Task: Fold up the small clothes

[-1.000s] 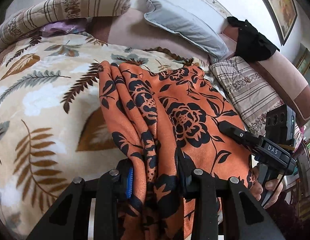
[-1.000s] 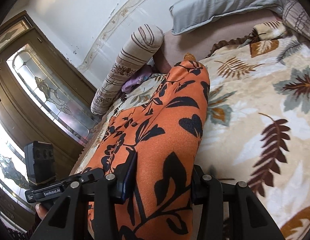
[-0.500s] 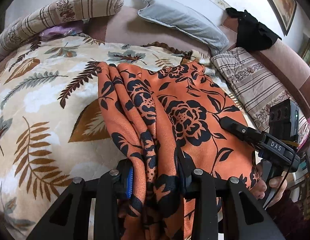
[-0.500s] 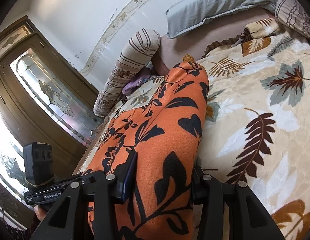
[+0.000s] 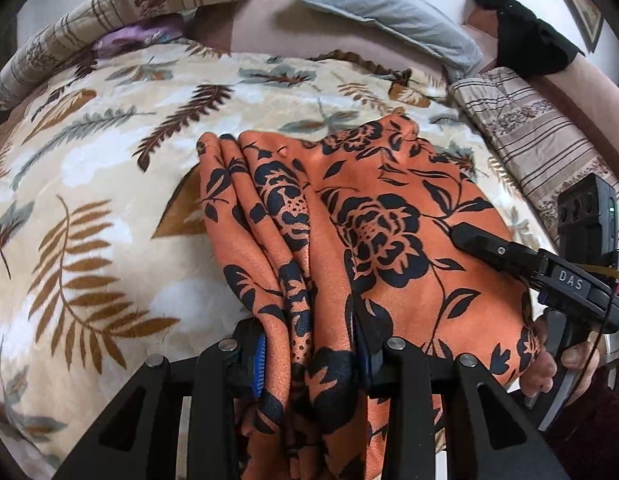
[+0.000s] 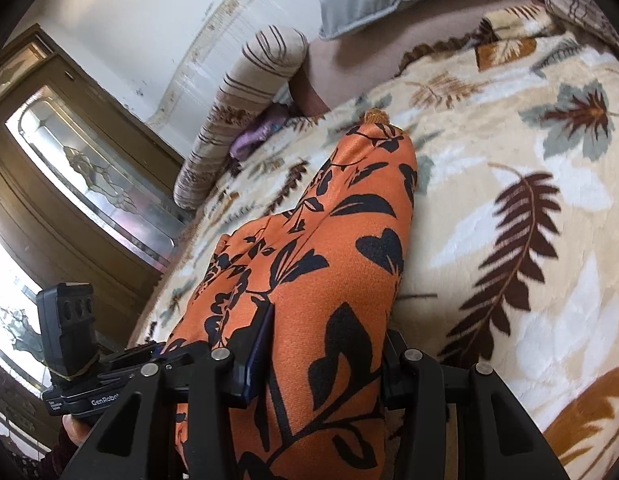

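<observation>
An orange garment with black flowers (image 5: 369, 232) lies on a leaf-patterned blanket (image 5: 89, 240) on the bed. My left gripper (image 5: 309, 356) is shut on a bunched edge of the garment at its near end. My right gripper (image 6: 321, 364) is shut on the garment's (image 6: 341, 264) other near corner. It shows from the side in the left wrist view (image 5: 509, 256), lying over the cloth's right edge. The far end of the garment rests on the blanket (image 6: 529, 140).
A striped bolster (image 5: 121, 20), a grey pillow (image 5: 389, 20) and a striped cushion (image 5: 541, 140) lie along the bed's far side. A black cloth (image 5: 525, 40) hangs on the headboard. A glazed wooden door (image 6: 81, 168) stands left of the bed.
Both grippers have pulled back toward me with the garment. Its far end has slid nearer over the blanket, leaving more blanket showing beyond it.
</observation>
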### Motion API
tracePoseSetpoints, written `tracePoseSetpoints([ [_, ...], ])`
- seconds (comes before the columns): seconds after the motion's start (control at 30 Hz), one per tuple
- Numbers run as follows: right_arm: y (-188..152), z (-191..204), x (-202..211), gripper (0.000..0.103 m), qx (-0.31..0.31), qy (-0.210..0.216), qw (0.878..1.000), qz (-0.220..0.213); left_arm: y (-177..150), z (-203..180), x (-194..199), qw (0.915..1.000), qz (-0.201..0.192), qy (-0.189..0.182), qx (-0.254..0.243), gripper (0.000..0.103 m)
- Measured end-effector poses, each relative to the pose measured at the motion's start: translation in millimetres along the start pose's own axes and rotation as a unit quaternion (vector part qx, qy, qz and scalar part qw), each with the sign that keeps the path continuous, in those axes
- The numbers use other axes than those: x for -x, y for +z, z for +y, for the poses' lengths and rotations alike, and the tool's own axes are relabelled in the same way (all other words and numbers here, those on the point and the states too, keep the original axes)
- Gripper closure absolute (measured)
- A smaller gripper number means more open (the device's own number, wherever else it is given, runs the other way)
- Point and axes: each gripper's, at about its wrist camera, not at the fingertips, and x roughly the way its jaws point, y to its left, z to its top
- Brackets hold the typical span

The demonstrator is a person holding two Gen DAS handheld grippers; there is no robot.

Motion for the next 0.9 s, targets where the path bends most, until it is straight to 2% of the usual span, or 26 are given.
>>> tracePoseSetpoints([
  [0.13,-2.9,-7.1,-1.1,0.057,-0.016,0.002,1.0,0.004,4.4,0.6,4.1,1.0,-0.001,-0.001,0.001,0.066],
  [0.37,-6.4,-12.1,-3.9,0.051,-0.04,-0.018,0.999,0.014,5.1,-4.6,7.7,0.9995,-0.005,0.03,-0.01,0.06],
  [0.5,-7.5,-6.8,-1.9,0.048,-0.034,-0.041,0.998,0.017,3.9,-7.6,10.4,0.9983,-0.011,0.053,-0.023,0.059],
  [0.9,2.3,-1.4,14.5,0.047,-0.022,-0.092,0.995,0.021,4.9,-13.7,25.9,0.9945,-0.029,0.094,-0.037,0.058],
])
